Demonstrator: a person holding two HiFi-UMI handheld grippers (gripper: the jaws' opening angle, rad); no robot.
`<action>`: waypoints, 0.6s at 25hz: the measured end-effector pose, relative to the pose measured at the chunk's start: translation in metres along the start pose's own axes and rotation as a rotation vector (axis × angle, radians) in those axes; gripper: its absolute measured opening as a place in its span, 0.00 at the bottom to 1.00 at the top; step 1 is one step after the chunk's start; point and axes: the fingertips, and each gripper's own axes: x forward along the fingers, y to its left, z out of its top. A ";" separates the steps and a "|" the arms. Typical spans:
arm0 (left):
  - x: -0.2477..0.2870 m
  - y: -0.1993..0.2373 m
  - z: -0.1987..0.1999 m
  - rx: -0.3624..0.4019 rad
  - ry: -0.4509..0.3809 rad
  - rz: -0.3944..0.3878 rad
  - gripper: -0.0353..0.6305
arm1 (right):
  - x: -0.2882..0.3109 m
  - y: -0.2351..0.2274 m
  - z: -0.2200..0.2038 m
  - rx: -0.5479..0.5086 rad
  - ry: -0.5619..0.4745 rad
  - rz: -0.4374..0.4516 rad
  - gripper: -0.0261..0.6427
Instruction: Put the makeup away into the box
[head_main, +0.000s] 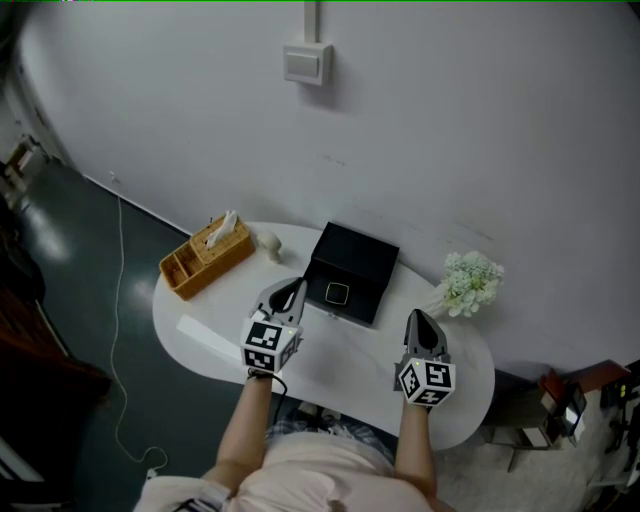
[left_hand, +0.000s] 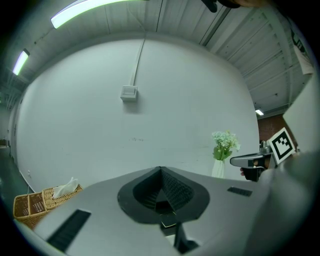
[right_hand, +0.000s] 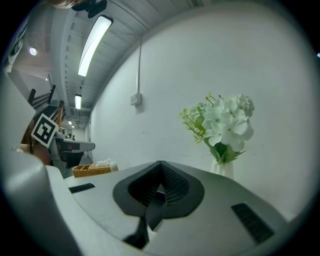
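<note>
I hold both grippers over the white desk (head_main: 340, 362). The left gripper (head_main: 296, 287) is closed on nothing, its tip just in front of the black box (head_main: 355, 262). The right gripper (head_main: 419, 320) is closed and empty too, near the flowers (head_main: 470, 280). A small square case (head_main: 336, 293), possibly makeup, lies on the box's front edge.

Holds left tongs (head_main: 291, 294) just beside the 9 o'clock edge of the black box (head_main: 355, 262). Holds right tongs (head_main: 422, 330) at 4 o'clock from it, above the white counter (head_main: 345, 372). Wicker basket (head_main: 205, 260) at 9 o'clock, flowers (head_main: 470, 281) at 3 o'clock.
</note>
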 end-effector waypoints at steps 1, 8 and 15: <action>0.000 -0.001 0.000 0.001 0.001 -0.002 0.09 | 0.000 0.000 0.000 0.001 0.000 0.001 0.06; 0.002 -0.001 -0.003 0.003 0.014 -0.008 0.09 | 0.002 0.000 0.000 -0.008 0.007 0.003 0.06; 0.002 0.001 -0.005 -0.004 0.012 -0.009 0.09 | 0.002 -0.001 -0.001 -0.012 0.010 -0.003 0.06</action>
